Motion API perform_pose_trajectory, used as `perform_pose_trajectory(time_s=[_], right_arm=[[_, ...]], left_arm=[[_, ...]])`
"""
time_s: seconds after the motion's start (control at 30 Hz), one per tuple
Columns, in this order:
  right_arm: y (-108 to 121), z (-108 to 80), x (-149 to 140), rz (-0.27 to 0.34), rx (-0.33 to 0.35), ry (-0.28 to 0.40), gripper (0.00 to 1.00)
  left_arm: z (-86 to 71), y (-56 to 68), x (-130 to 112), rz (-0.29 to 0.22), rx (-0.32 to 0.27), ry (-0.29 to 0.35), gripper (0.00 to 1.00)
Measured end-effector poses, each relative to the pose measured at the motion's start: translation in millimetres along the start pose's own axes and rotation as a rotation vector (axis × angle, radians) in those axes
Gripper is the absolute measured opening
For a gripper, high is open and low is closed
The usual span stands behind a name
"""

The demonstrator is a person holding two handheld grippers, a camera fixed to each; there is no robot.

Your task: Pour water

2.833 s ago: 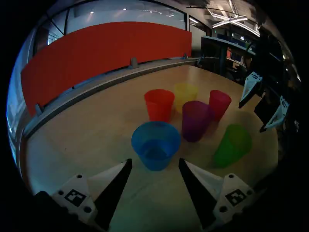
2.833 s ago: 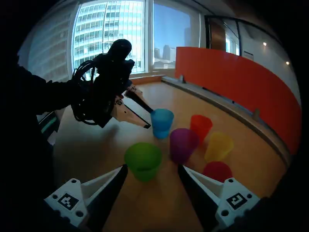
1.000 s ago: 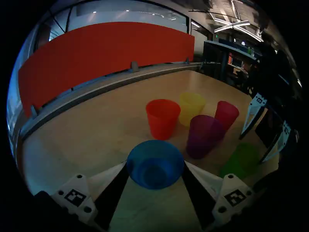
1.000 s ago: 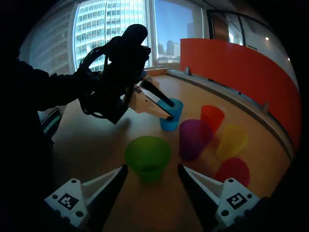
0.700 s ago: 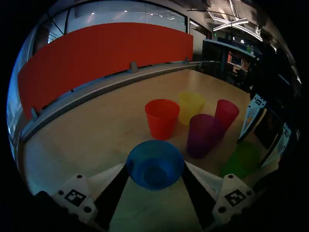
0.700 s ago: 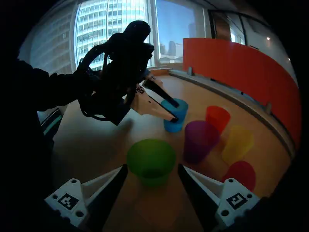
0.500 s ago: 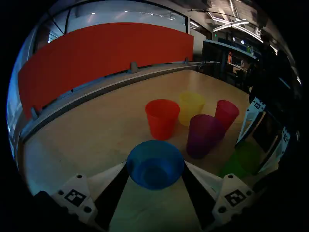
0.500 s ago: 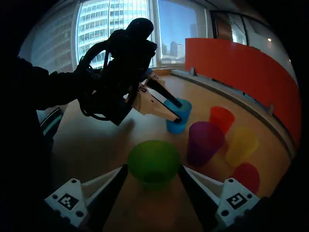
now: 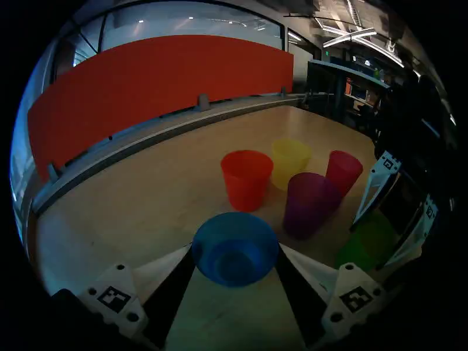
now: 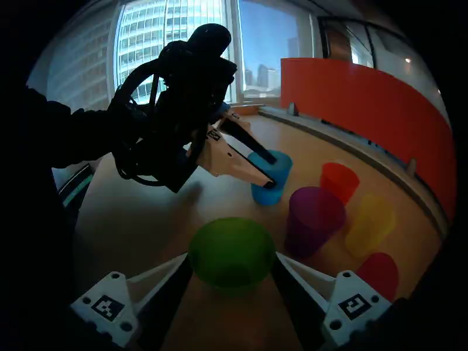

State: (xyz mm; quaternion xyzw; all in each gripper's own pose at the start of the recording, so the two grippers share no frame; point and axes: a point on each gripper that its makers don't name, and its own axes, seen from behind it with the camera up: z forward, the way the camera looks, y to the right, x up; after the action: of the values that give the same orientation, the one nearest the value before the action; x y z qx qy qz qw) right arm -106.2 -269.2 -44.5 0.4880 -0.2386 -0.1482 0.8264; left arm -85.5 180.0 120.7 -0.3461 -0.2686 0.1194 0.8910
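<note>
You're straddling the blue cup (image 9: 235, 260), centre of the table (image 9: 146, 193), with the left gripper (image 9: 234, 247), the right gripper (image 10: 231, 256) hugging the green cup (image 10: 231, 245); can't tell if either is clamping. Be squeezing squarely below the rims before lifting, tipping slowly.

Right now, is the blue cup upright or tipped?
Upright: the blue cup sits mouth up, base down, between the left gripper's fingers.
</note>
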Motion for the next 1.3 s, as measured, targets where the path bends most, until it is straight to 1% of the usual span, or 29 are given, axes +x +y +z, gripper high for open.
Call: perform_pose_trajectory(time_s=[0.27,0.5,0.77,1.17,1.3], right_arm=[[2.1,-8.0,14.4,0.022,-0.004,0.035,0.91],[9.2,-19.6,26.3,0.037,-0.031,0.064,0.91],[15.9,-37.2,41.4,0.03,-0.066,0.1,0.91],[19.1,-57.7,67.7,0.012,-0.104,0.165,0.91],[20.2,-63.0,75.3,0.006,-0.116,0.184,0.91]], left_arm=[[-4.8,2.0,4.2,0.007,0.003,0.013,0.89],[-18.3,4.3,18.4,0.006,0.008,0.058,0.89],[-39.9,5.5,41.3,0.011,0.03,0.135,0.89],[-73.4,5.8,77.0,-0.018,0.05,0.271,0.89],[-83.5,7.8,86.8,-0.015,0.053,0.314,0.89]])
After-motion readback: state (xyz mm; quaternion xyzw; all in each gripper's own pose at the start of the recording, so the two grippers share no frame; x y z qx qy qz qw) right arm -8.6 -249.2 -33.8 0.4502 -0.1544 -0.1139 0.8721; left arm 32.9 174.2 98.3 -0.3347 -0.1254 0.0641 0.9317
